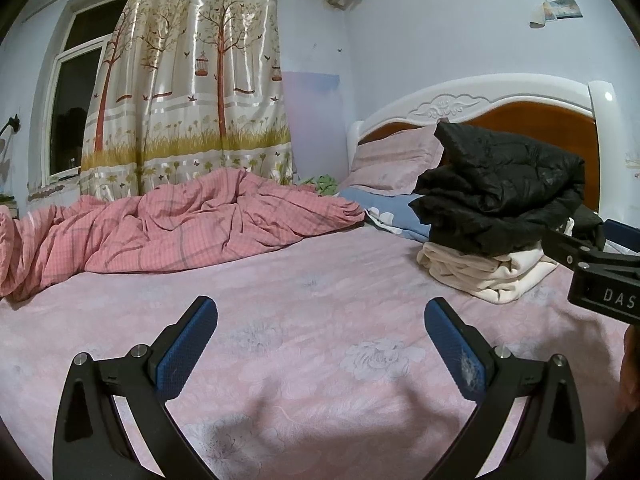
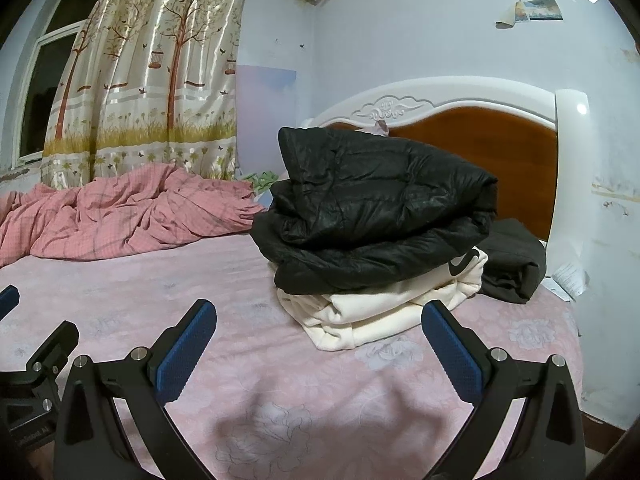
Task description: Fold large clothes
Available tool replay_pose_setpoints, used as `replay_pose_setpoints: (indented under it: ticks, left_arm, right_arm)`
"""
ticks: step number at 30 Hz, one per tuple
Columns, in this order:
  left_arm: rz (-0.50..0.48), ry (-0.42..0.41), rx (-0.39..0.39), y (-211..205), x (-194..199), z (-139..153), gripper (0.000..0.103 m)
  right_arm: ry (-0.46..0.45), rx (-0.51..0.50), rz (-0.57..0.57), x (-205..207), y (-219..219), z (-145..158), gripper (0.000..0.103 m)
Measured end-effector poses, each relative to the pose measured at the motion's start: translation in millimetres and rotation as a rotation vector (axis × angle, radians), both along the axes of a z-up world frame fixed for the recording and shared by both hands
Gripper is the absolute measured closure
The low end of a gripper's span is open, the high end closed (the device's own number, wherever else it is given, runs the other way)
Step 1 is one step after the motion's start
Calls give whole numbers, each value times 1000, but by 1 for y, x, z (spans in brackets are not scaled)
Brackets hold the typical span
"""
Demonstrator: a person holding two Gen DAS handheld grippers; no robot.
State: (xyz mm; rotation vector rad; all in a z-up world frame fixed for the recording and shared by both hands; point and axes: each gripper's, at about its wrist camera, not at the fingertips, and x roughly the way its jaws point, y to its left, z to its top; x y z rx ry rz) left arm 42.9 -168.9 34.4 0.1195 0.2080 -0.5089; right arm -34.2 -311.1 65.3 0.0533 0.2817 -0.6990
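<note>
A folded black puffer jacket (image 2: 376,208) lies on top of a folded cream sweatshirt (image 2: 380,308) on the pink bed sheet (image 2: 168,280), near the headboard. The same stack shows in the left wrist view, black jacket (image 1: 504,192) over cream sweatshirt (image 1: 488,272). My right gripper (image 2: 319,316) is open and empty, just in front of the stack above the sheet. My left gripper (image 1: 321,314) is open and empty over bare sheet (image 1: 312,280), left of the stack. The right gripper's body shows at the right edge of the left wrist view (image 1: 600,264).
A rumpled pink checked duvet (image 1: 168,224) lies across the far side of the bed. Pillows (image 1: 396,160) rest against the white and wood headboard (image 2: 480,128). Another dark folded garment (image 2: 516,260) sits behind the stack. A curtain (image 1: 192,80) and window (image 1: 76,92) are beyond.
</note>
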Motion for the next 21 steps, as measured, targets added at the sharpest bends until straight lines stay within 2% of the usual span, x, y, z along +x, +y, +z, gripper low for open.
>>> replay_pose_setpoints:
  ticks: [21]
  left_arm:
    - [-1, -1, -1, -3, -2, 2, 0]
  right_arm:
    - [7, 1, -6, 1, 1, 0, 0]
